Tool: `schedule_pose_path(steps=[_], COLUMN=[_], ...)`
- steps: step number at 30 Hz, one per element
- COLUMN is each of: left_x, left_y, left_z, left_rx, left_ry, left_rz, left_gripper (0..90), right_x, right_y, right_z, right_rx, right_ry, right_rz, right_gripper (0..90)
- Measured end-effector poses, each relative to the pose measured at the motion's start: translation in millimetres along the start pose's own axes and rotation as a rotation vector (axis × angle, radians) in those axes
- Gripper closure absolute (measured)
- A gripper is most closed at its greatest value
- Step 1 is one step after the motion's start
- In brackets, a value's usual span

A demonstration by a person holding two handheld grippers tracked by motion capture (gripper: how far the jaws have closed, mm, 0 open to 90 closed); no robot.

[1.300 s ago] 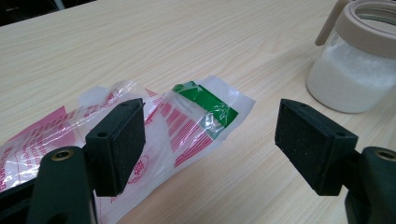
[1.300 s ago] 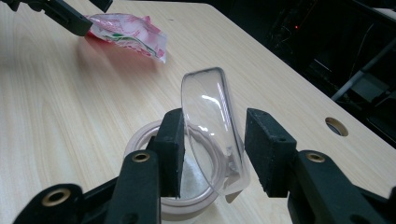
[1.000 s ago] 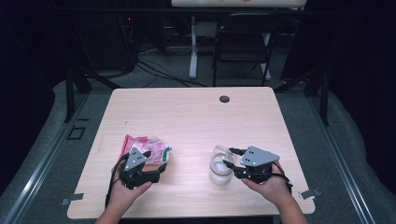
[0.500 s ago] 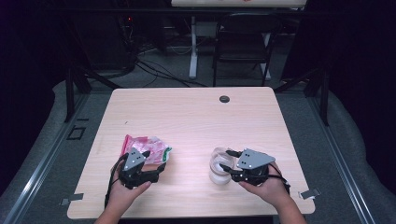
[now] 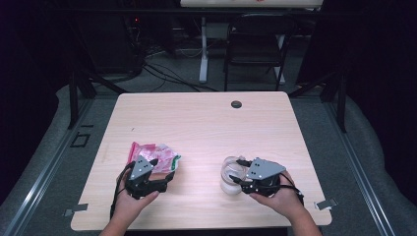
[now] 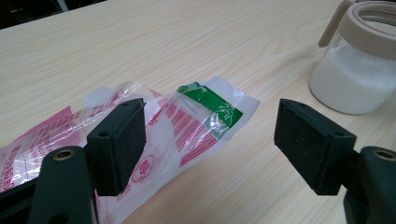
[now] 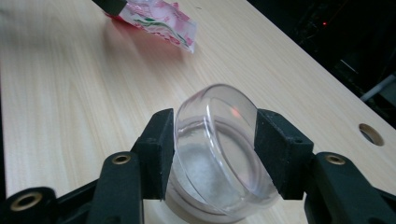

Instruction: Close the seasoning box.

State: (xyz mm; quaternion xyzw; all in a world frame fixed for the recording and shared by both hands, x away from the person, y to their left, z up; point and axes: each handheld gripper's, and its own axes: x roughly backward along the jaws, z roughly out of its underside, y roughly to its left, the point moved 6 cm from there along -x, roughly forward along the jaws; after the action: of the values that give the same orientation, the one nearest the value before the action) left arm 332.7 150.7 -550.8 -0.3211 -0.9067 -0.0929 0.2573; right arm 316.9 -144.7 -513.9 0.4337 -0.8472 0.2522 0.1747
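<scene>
Clear jar of white granules with a beige rim [image 5: 230,184] stands on the light wooden surface [image 5: 206,128] at about 5 o'clock in the high view, near the front edge. This puts it within short reach of the right hand.

The crumpled clear plastic bag with red and green print [image 5: 160,153] lies flat at about 7 o'clock, well apart from the jar. It is placed for the left hand.

The left gripper [image 6: 210,140] is wide open and holds nothing. It hovers low at the bag's edge, with the green-printed corner ahead at 12 o'clock in the left gripper view. This reads as a ready position for a pinch.

The right gripper [image 7: 215,149] has its jaws on either side of the jar's clear domed lid [image 7: 215,126], which is tilted on the rim. The jaws have just been opening, with the lid between them. The spacing suggests a release after the lid was swung back.

Limits of view:
- Whether the right pads press on the lid cannot be told.
- The lid's hinge is hidden behind the dome.
- The jar's right side is cut off in the left gripper view.
- The bag's print is too small to read.
</scene>
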Motion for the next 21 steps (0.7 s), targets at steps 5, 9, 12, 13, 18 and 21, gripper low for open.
schedule_pose_path(steps=[5,9,12,13,18,21], left_x=[-0.6,-0.5,-0.2,-0.2,0.1,0.3], left_y=[-0.4,-0.5,-0.5,-0.6,-0.8,-0.8], left_z=[0.4,0.3,0.0,-0.1,-0.3,-0.5], left_rx=[-0.002,-0.002,-0.002,-0.002,-0.002,-0.002], left_ry=[0.005,0.004,0.001,0.001,-0.001,-0.002], left_rz=[-0.003,-0.003,-0.004,-0.004,-0.004,-0.003], left_gripper=[24.9,25.0,25.0,25.0,25.0,25.0], right_x=[-0.2,2.1,3.3,3.6,5.4,6.5], right_y=[3.2,0.0,-2.0,-2.5,-4.8,-6.4], right_z=[-2.6,-3.0,-2.9,-3.0,-3.2,-2.9], right_rx=[-0.023,-0.038,-0.049,-0.050,-0.066,-0.070], right_ry=[-0.026,-0.036,-0.041,-0.042,-0.052,-0.055], right_rz=[-0.040,-0.029,-0.023,-0.022,-0.020,-0.014], right_gripper=[46.0,46.1,46.2,46.2,46.3,46.3])
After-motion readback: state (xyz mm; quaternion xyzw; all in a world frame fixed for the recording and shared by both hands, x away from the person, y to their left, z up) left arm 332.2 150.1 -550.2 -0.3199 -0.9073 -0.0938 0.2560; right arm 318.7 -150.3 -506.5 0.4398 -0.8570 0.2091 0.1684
